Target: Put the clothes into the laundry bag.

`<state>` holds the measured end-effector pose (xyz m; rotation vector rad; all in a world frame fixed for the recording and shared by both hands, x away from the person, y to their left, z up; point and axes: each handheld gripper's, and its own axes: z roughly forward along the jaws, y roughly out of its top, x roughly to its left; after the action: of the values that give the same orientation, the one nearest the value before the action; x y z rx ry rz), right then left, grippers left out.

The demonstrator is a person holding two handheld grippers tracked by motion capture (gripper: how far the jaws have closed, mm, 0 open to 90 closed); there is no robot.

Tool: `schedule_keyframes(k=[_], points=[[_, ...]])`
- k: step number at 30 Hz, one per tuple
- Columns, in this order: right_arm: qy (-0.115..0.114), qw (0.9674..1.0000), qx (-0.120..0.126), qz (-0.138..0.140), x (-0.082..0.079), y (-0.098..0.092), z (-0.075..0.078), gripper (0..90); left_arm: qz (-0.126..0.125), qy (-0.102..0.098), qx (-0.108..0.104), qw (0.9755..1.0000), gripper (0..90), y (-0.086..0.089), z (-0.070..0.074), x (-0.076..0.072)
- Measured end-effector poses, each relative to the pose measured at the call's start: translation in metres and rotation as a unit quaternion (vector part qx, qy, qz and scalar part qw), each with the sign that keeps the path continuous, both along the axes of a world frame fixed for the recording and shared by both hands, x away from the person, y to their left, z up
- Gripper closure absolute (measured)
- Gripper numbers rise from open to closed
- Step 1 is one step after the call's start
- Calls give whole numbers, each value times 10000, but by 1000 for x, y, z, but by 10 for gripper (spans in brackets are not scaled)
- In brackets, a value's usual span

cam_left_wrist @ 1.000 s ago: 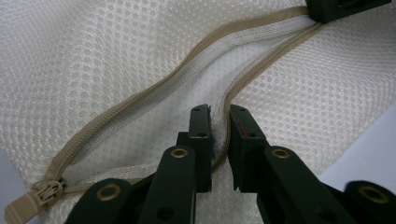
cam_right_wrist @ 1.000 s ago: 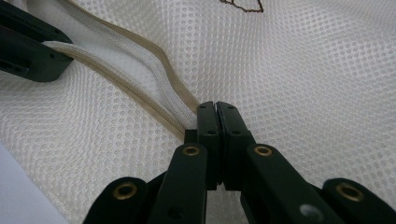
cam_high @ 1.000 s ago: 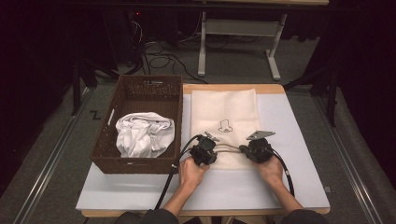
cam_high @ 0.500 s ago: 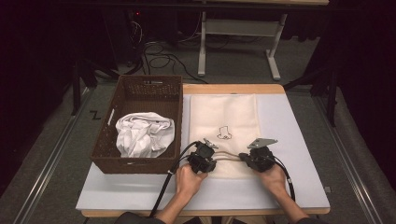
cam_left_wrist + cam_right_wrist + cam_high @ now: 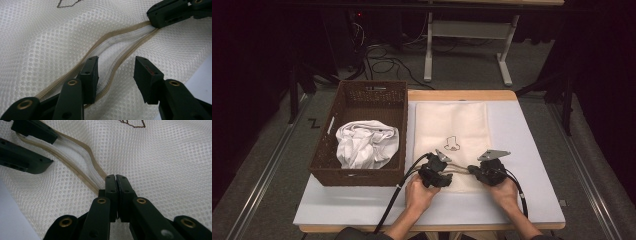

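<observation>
And here's the white mesh laundry bag (image 5: 451,135), lying flat on the table (image 5: 532,150) just right of the wicker basket, its near end pulled up between the two grippers. Along that near end runs the beige zipper (image 5: 117,47), partly parted, the two tapes bowing away from each other in the left gripper view.

The right gripper (image 5: 116,180) is clamped tight, jaws pressed together right on the zipper where the two tapes meet; whether it has the slider itself I can't make out. In the high view it sits at the bag's near right corner (image 5: 484,172), held in the person's right hand (image 5: 507,196).

The left gripper (image 5: 116,72) has just been opening: its jaws stand apart, straddling the zipper tapes, one pad beside the fabric, neither pressing on it. The left hand (image 5: 419,194) holds it at the bag's near left.

A small outline drawing (image 5: 452,145) is stitched or printed on the mesh; no lettering readable.

Off to the left, the brown wicker basket (image 5: 324,160) holds a crumpled white cloth (image 5: 364,145).
</observation>
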<state>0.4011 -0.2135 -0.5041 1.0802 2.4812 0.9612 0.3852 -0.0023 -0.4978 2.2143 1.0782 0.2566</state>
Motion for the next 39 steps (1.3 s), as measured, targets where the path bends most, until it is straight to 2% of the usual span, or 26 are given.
schedule_keyframes(k=[2, 4, 6, 9, 12, 20, 26, 32, 37, 39], points=[[-5, 10000, -19, -5, 0, 0, 0, 885, 17, 3, 46, 10000, 544, -1, -2, 1], [-44, 10000, -37, 3, 0, 1, 1, 849, 20, -43, 179, 9998, 540, -3, -5, 1], [-39, 10000, -25, 57, 0, 2, 2, 811, 34, -76, 194, 9998, 530, -4, -6, 1], [-128, 9997, -131, 135, 0, 7, 3, 751, 66, -129, 202, 9997, 515, -5, -7, 0], [-104, 9998, -114, 148, 1, 12, 4, 696, 64, -195, 208, 9996, 504, -5, -8, -1], [-186, 9992, -278, 215, 7, 26, 4, 596, 82, -407, 21, 9991, 486, 0, -14, -5], [-62, 9994, -276, 176, 13, 34, 3, 546, 55, -584, -65, 9983, 483, 2, -17, -8], [35, 9994, -306, 148, 19, 36, -1, 500, 66, -708, -150, 9974, 477, 4, -21, -11], [-35, 9993, -365, 107, 21, 36, -3, 421, 86, -805, -234, 9964, 477, 5, -23, -13], [-31, 9992, -375, 107, 22, 35, -3, 424, 86, -839, -243, 9961, 477, 6, -24, -14]])
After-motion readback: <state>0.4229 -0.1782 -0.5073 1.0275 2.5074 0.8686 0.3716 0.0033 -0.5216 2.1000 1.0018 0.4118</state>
